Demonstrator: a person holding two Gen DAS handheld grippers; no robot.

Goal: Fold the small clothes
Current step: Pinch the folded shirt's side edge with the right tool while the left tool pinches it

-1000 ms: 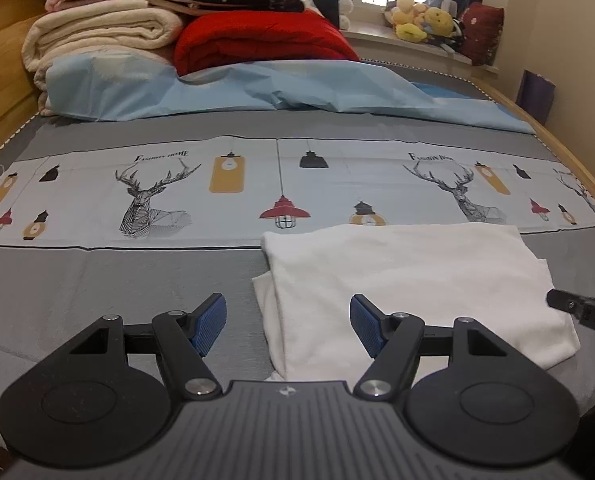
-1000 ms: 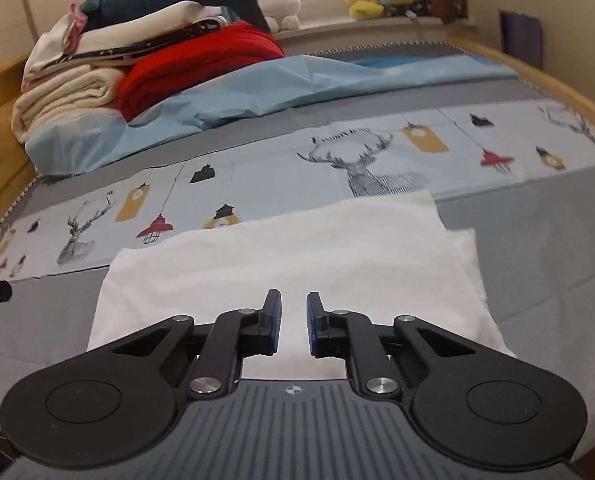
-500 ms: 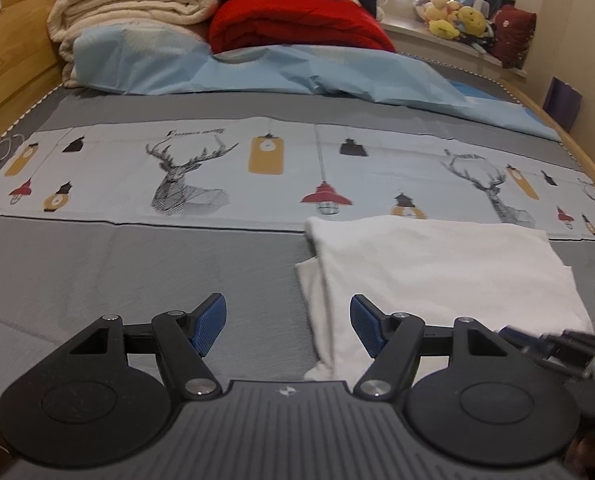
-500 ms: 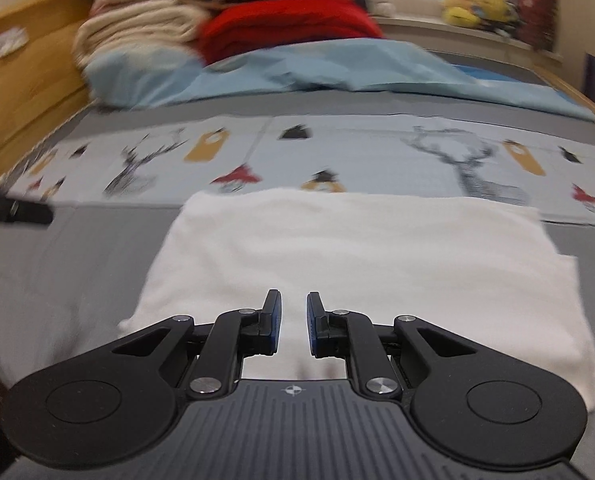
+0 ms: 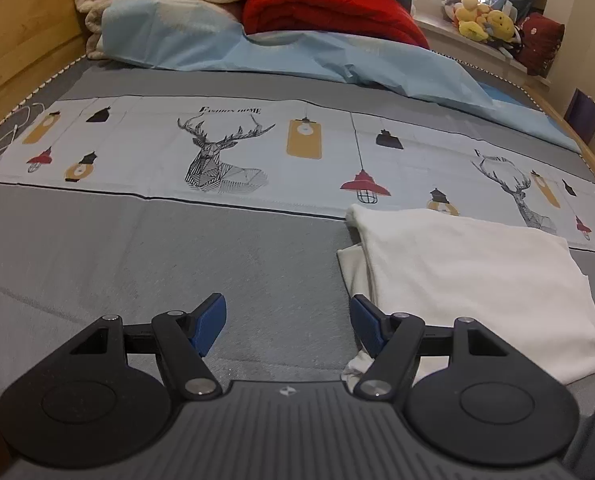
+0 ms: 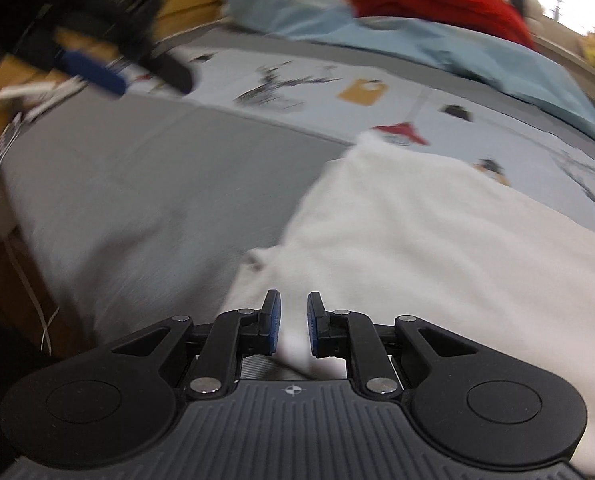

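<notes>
The left gripper is held wide open over the sheet, gripping nothing. The right gripper is kept to a narrow gap above the white cloth, which is not pinched.

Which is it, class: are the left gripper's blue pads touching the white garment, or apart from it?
Cannot tell. In the left wrist view the left gripper stands wide open; its right pad overlaps the white garment's edge, but contact isn't plain.

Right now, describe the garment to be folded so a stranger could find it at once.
Start at the bed with its grey cover and the pale printed strip of deer and lamps. The white garment lies flat at that strip's near edge. It is the only plain white cloth there.
</notes>
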